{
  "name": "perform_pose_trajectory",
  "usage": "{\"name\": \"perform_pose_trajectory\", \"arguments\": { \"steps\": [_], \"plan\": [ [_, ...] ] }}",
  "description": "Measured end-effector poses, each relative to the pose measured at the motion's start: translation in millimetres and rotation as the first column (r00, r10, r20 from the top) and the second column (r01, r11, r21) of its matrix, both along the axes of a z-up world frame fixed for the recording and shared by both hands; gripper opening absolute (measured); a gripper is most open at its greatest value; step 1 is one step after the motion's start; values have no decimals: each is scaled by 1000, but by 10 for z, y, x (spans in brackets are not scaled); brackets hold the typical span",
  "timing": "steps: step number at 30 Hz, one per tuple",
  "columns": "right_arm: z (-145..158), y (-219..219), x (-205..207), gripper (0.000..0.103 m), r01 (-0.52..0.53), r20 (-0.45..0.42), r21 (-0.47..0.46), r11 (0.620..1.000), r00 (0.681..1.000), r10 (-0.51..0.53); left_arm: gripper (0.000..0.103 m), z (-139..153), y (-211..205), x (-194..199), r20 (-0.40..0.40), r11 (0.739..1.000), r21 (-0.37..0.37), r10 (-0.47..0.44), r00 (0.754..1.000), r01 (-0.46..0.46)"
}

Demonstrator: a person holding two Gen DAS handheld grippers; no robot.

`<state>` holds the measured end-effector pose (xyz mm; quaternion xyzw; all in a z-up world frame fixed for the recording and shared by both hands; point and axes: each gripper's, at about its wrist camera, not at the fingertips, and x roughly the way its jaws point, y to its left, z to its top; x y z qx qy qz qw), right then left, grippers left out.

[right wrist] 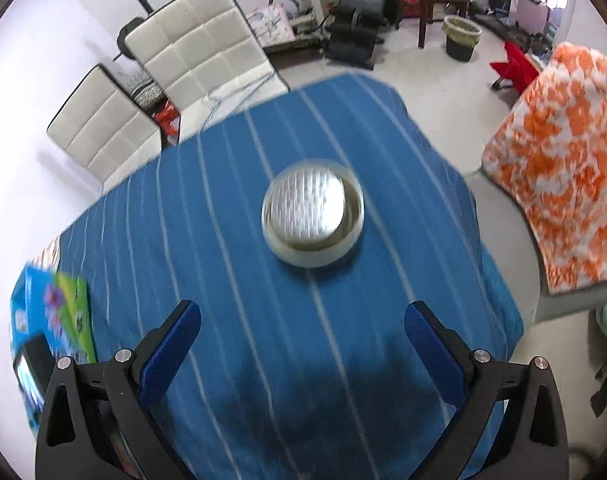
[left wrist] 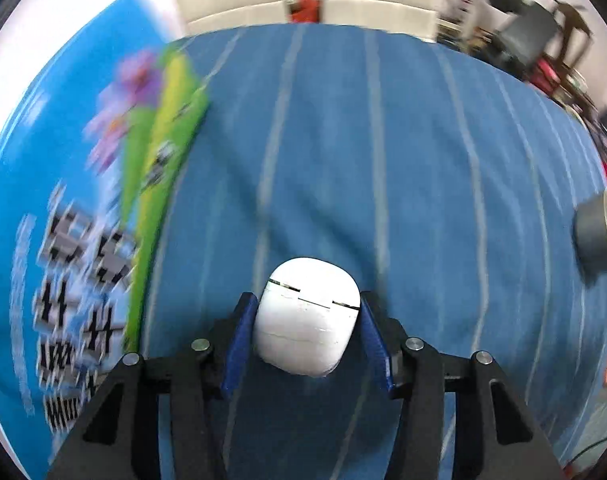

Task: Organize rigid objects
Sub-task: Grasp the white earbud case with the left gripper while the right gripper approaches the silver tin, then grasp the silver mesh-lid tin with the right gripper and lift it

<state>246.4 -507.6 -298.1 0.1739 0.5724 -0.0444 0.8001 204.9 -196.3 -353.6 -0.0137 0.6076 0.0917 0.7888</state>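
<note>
In the left wrist view, the left gripper is clamped on a white earbud case, its blue fingers pressed against the case's two sides so that the rounded lid end juts forward past the tips, the lid seam running crosswise between them. The case rides above the blue striped tablecloth, not resting on it. A colourful box, blurred, lies along the left edge of the table, just to the left of the gripper, so the held case looks nearest to that side. At the far right edge of this view a round dark tin shows only in part. In the right wrist view, the right gripper hangs with its jaws spread wide and nothing between them, above the near part of the table. The round tin with its shiny lid sits near the middle of the tablecloth, straight ahead of the open fingers and well apart from them; being round, it has no long axis to line up with. The box lies at the left edge. The right hand is the nearer to the tin, and a forward, downward reach should bring it between the jaws.
</note>
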Motion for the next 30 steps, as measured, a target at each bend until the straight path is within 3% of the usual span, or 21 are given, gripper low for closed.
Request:
{"name": "perform_pose_trajectory", "arguments": {
  "steps": [5,11,13,15,17,18,23,30],
  "plan": [
    [-137,-14,504,103,-11,0,-52,999,1000,11,48,33,-137,238,-1,997,7,-77,997,77],
    [-438,45,867,103,-33,-63,-57,998,998,29,49,64,-162,553,-17,995,-3,-104,994,104],
    [-499,75,900,102,-44,-75,-79,996,996,38,49,70,-141,477,-19,994,-4,-108,994,107],
    [-547,127,941,96,-64,-92,-129,990,994,52,49,45,-197,441,-20,993,-4,-114,993,114],
    [-596,162,959,82,-87,-110,-191,978,992,66,48,-19,-242,503,-20,993,-5,-121,992,121],
    [-611,154,950,74,-94,-111,-201,975,991,73,49,-42,-255,536,-21,992,-6,-124,992,124],
    [-617,205,811,74,-151,-124,-178,973,984,130,48,-66,-271,581,-28,989,-12,-146,989,146],
    [-611,769,232,74,-301,-142,-168,939,950,279,48,-18,-259,273,-54,979,-6,-202,978,202]
  ]
}}
